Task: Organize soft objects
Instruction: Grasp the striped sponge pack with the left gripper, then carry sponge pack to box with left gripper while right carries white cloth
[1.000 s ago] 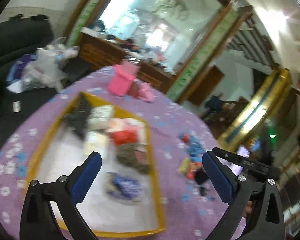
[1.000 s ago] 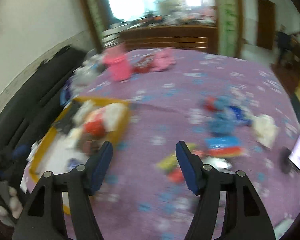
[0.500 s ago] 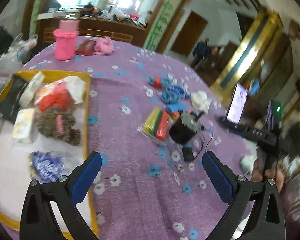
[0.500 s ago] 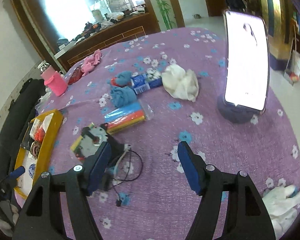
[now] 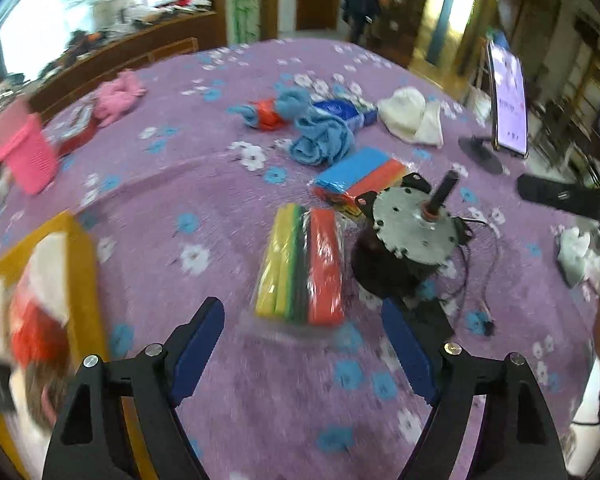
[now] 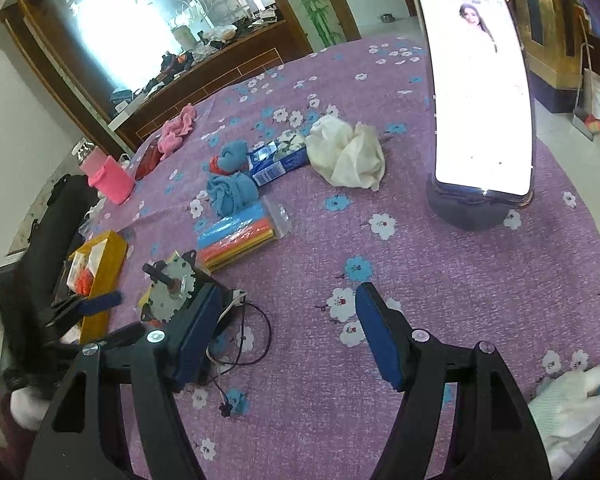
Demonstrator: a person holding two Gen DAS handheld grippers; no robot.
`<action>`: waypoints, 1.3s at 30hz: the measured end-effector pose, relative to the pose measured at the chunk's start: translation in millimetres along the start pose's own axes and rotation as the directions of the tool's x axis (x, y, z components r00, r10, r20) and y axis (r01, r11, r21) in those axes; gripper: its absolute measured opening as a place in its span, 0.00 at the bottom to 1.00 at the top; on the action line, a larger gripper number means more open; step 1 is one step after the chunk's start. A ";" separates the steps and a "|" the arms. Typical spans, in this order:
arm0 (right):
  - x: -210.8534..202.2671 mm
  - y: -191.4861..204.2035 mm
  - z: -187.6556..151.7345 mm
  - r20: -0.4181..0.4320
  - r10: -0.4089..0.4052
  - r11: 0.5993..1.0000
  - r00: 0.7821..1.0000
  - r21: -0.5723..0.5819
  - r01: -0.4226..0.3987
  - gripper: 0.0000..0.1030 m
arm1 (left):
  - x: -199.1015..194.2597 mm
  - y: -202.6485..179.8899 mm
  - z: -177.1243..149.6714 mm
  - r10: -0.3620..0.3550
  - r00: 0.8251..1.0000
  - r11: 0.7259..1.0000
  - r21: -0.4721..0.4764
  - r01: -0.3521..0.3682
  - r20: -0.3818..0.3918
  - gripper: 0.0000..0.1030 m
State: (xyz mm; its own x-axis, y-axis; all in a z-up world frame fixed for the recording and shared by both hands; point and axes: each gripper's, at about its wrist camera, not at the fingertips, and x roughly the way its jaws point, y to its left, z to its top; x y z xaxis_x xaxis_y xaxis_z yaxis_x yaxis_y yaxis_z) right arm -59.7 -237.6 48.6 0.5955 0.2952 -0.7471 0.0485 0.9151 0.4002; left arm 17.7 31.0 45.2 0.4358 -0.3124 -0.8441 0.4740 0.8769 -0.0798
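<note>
A wrapped pack of yellow, green and red sponges (image 5: 300, 268) lies on the purple flowered tablecloth. My left gripper (image 5: 300, 312) points down at it with its jaws closing. The pack's near end lies between the tips and the pads do not touch it. A second pack in blue and orange (image 5: 360, 180) (image 6: 240, 232), a blue cloth (image 5: 324, 140) (image 6: 230, 192), a blue tissue pack (image 6: 278, 160) and a white cloth (image 6: 348, 152) lie farther back. The yellow tray (image 5: 80, 260) (image 6: 104, 264) holds several soft items at the left. My right gripper (image 6: 286, 292) stands open over bare cloth.
A small motor (image 5: 404, 244) (image 6: 172, 292) with loose wires stands right of the sponge pack, by my right gripper's left finger. A lit phone on a stand (image 6: 480, 92) rises at the right. A pink container (image 6: 108, 178) and pink cloth (image 6: 176, 128) sit at the far left.
My left gripper swung from above the tray over to the sponge pack, and its jaws have narrowed. My right gripper swung right past the phone, then barely shifted.
</note>
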 end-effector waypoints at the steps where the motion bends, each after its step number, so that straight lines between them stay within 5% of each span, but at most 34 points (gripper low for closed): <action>1: -2.5 -0.4 1.0 0.000 -0.003 1.000 1.000 0.001 0.003 0.67 | 6.6 2.9 3.8 -0.005 1.000 1.000 0.004 0.005 -0.007 0.78; 5: -5.1 -4.1 4.9 -0.009 -0.005 1.000 1.000 0.013 0.005 0.67 | 35.1 11.1 18.8 -0.003 0.999 1.000 0.012 0.004 -0.037 0.76; 7: -5.2 -6.7 7.5 -0.010 -0.008 1.000 1.000 0.026 0.008 0.67 | 46.3 12.5 18.7 0.005 0.998 1.000 0.010 -0.004 -0.056 0.67; 9: -5.9 -9.4 10.3 -0.008 -0.018 0.999 1.000 0.033 0.018 0.67 | 43.5 12.8 15.0 0.044 0.998 0.999 0.011 -0.044 -0.052 0.43; 11: -7.1 -13.3 14.6 -0.006 -0.023 0.999 1.000 0.040 0.023 0.67 | 34.3 20.4 12.1 0.022 0.999 0.999 -0.036 -0.024 -0.048 0.41; 17: -8.4 -22.7 35.7 0.015 -0.032 0.997 0.999 0.071 0.031 0.67 | 3.3 35.8 -10.0 0.043 0.998 0.991 -0.125 -0.048 -0.041 0.42; 24: 28.9 -6.2 78.6 -0.014 -0.107 0.994 0.994 0.019 0.107 0.66 | 12.1 32.0 -11.9 0.052 0.997 0.987 -0.147 -0.060 -0.060 0.49; 33: 88.3 -5.8 120.8 -0.046 -0.318 0.948 0.947 -0.021 0.318 0.67 | 19.1 30.9 -9.3 0.028 0.998 0.983 -0.179 -0.036 -0.051 0.71; 39: 115.8 13.8 122.9 -0.069 -0.373 0.923 0.925 -0.133 0.362 0.67 | 22.5 28.8 -7.6 0.040 0.998 0.981 -0.189 -0.047 -0.039 0.74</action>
State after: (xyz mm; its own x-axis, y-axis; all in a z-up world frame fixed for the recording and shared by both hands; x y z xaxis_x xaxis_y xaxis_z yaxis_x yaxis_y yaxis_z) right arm 108.4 -224.6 32.9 0.4780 -0.0493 -0.8770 0.1538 0.9877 0.0283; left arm 35.4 52.1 19.9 0.4243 -0.2621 -0.8668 0.3000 0.9438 -0.1385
